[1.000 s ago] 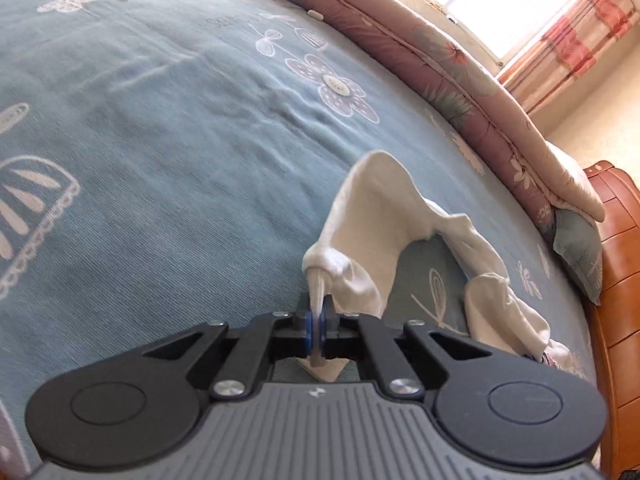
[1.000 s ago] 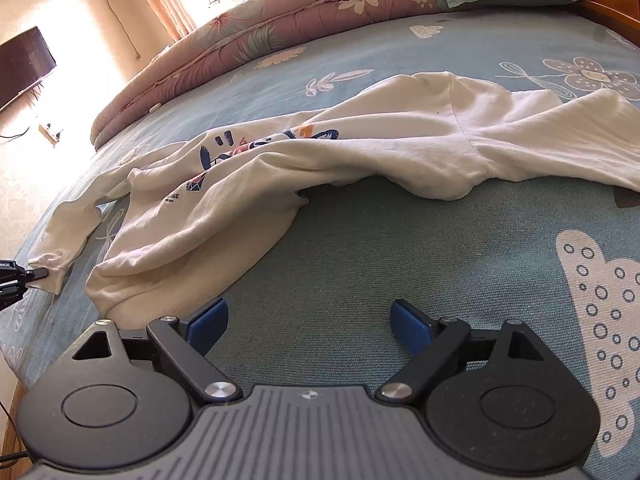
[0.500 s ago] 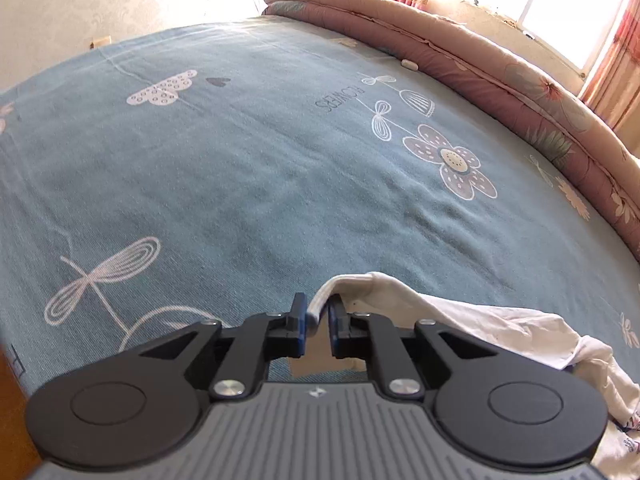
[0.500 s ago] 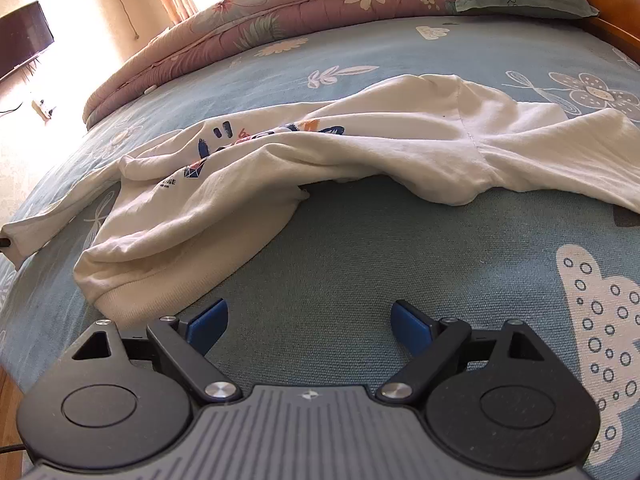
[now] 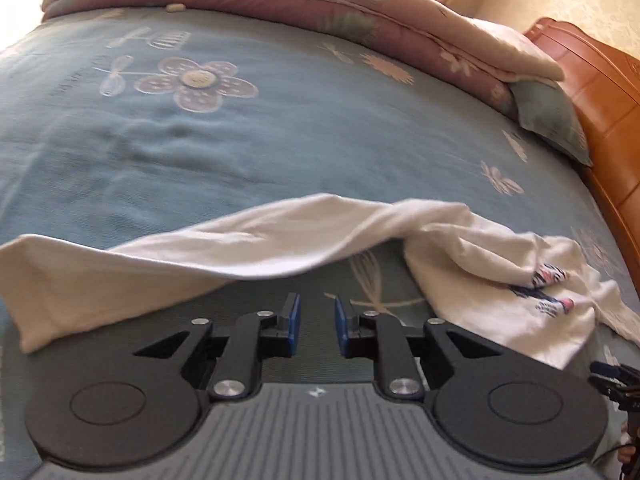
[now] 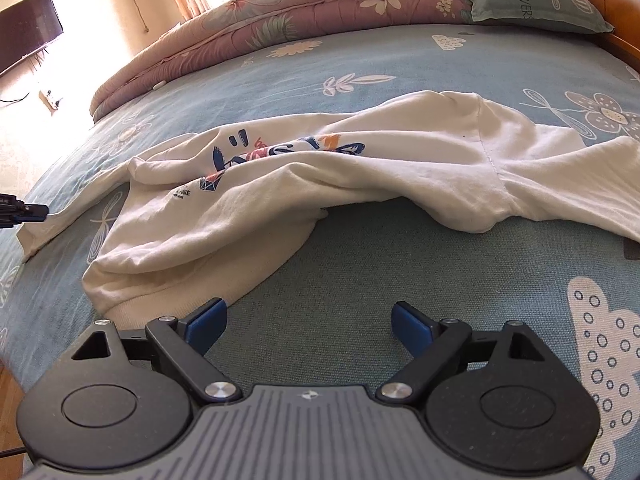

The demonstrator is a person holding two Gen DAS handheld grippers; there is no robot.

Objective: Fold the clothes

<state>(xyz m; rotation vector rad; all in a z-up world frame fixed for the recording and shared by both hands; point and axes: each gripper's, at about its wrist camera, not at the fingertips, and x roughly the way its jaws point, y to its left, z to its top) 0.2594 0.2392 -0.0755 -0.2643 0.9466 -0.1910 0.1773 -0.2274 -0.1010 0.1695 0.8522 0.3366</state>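
Lying crumpled mid-frame on the blue bedspread (image 6: pixel 360 288): white sweatshirt (image 6: pixel 360 184), sleeve (image 5: pixel 200 252) stretching left. Opening, gripping nothing: left gripper (image 5: pixel 316 320). Hovering spread wide, empty: right gripper (image 6: pixel 310 320). Lining the upper edge: pink quilt (image 6: pixel 304 12).

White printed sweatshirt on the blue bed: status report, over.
Left gripper opening, nothing between its pads. Right gripper wide open, empty. White printed sweatshirt crumpled on the blue flowered bedspread, one sleeve stretched out. Nothing in the way.
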